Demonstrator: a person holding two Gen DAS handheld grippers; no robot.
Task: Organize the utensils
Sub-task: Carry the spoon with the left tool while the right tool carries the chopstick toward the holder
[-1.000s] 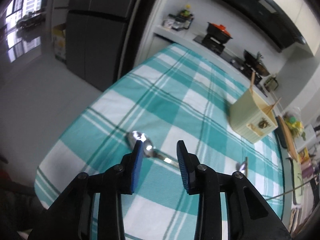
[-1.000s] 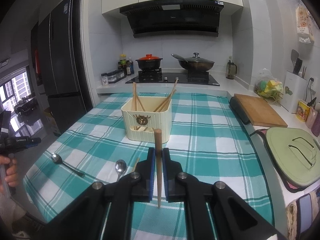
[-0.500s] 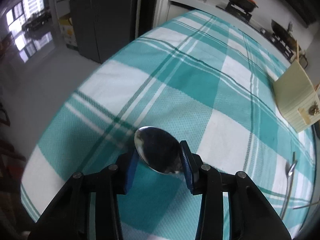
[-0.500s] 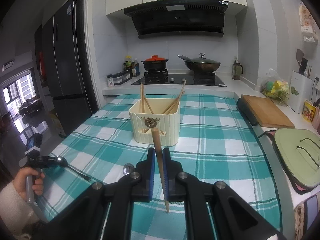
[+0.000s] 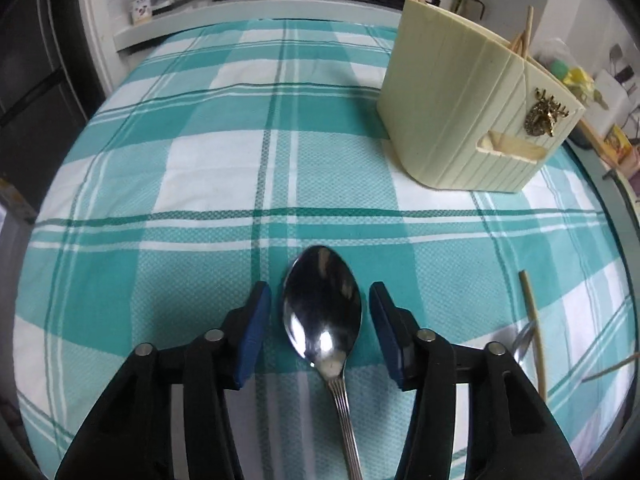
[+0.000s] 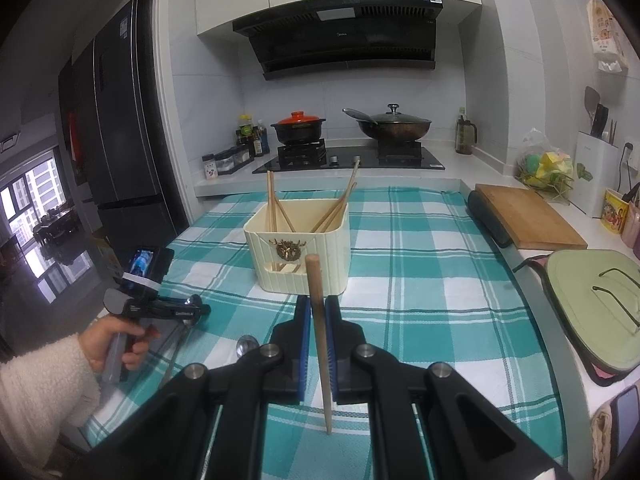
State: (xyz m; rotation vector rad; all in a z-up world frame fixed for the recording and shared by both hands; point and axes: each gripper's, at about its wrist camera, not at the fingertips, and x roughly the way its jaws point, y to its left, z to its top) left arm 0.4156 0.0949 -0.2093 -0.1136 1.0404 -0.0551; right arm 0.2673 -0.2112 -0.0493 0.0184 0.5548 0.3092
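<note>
Opening wide, left gripper (image 5: 320, 320) straddled spoon (image 5: 322, 312) w/o touching, handle running back btw jaws; right gripper (image 6: 316, 320) pinched chopstick (image 6: 318, 320).

Spoon (image 5: 322, 312) lies on the tablecloth (image 5: 208, 168) before the holder (image 5: 472, 120) (chopsticks (image 6: 276, 204) inside), perhaps slightly left.

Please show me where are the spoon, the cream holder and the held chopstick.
spoon (image 5: 322, 308): left wrist view, bowl.
holder (image 6: 296, 250): right wrist view, front wall.
chopstick (image 6: 316, 288): right wrist view, upper shaft.

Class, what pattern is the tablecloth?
The tablecloth is a teal-and-white check, clearest in the left wrist view.
</note>
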